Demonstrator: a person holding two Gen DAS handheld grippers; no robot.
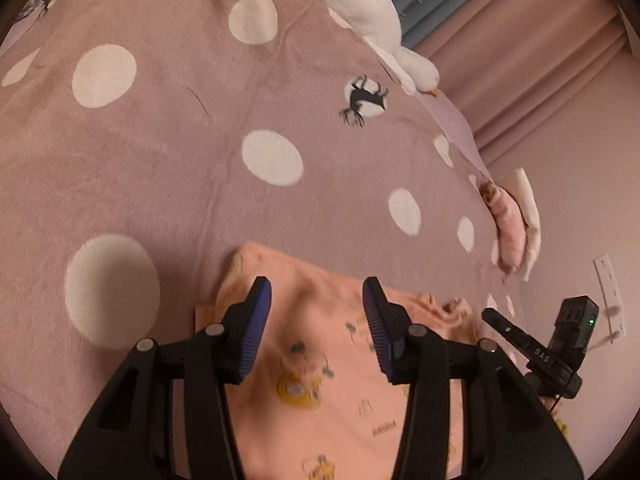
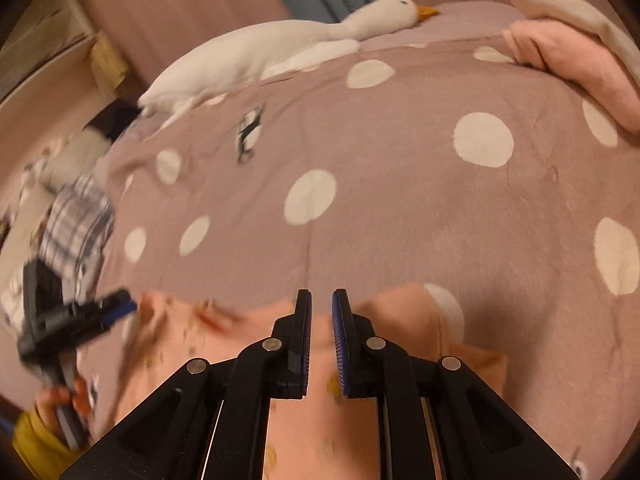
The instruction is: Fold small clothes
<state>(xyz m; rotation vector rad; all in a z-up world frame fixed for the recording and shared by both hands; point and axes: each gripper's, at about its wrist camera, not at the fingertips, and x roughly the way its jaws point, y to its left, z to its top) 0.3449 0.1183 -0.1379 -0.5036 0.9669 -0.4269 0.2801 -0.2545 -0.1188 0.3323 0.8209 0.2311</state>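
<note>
Here, peach printed garment (image 1: pixel 340 380) on dotted blanket (image 1: pixel 160 160), under both claws, left gripper (image 1: pixel 318 312) wide apart, empty, right gripper (image 2: pixel 321 312) narrow, gripping nothing, plush duck's head (image 2: pixel 396 10) only in right view, "DAS" on the right gripper's side, only in left view.

A bed covered by a dusty-pink blanket (image 1: pixel 160 168) with white polka dots fills both views. In the right wrist view, a peach printed garment (image 2: pixel 304 432) lies flat on it at six o'clock. A white plush duck (image 2: pixel 256 60) rests at eleven o'clock, its orange beak pointing right. At two o'clock a folded pink garment (image 2: pixel 576 64) sits with a cream cloth (image 2: pixel 560 4) against its far side. A plaid cloth (image 2: pixel 76 228) lies at the blanket's nine o'clock edge.
</note>
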